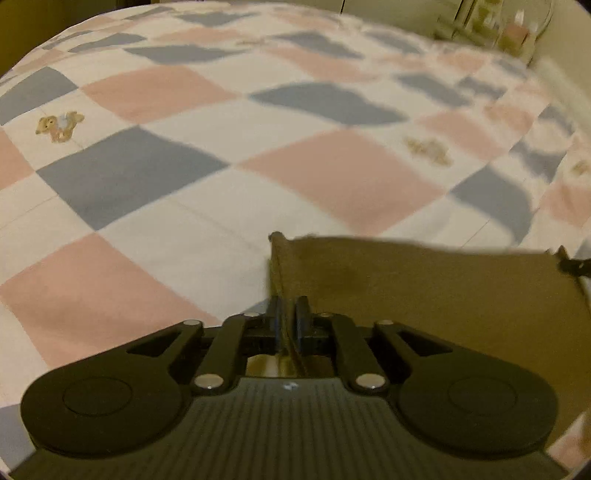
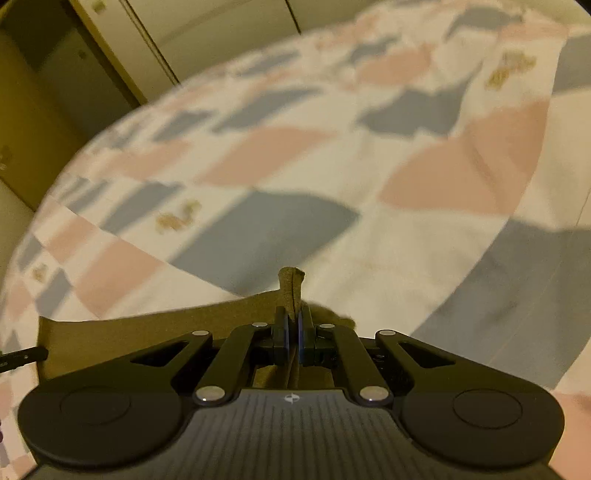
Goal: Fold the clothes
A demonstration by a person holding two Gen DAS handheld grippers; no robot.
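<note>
A brown garment (image 1: pixel 424 295) is stretched taut between my two grippers above a bed. My left gripper (image 1: pixel 288 306) is shut on one corner of it, and the cloth runs off to the right. My right gripper (image 2: pixel 292 317) is shut on the other corner, a tuft of the brown garment (image 2: pixel 291 284) poking up past the fingers, and the cloth runs off to the left. The tip of the other gripper shows at the cloth's far edge in each view. The lower part of the garment is hidden behind the gripper bodies.
A checked pink, grey-blue and white bed cover (image 1: pixel 184 184) with small teddy bear prints (image 1: pixel 59 125) lies under the garment and fills both views. Cluttered items (image 1: pixel 495 33) stand past the bed's far right. Wardrobe doors (image 2: pixel 166 29) stand beyond the bed.
</note>
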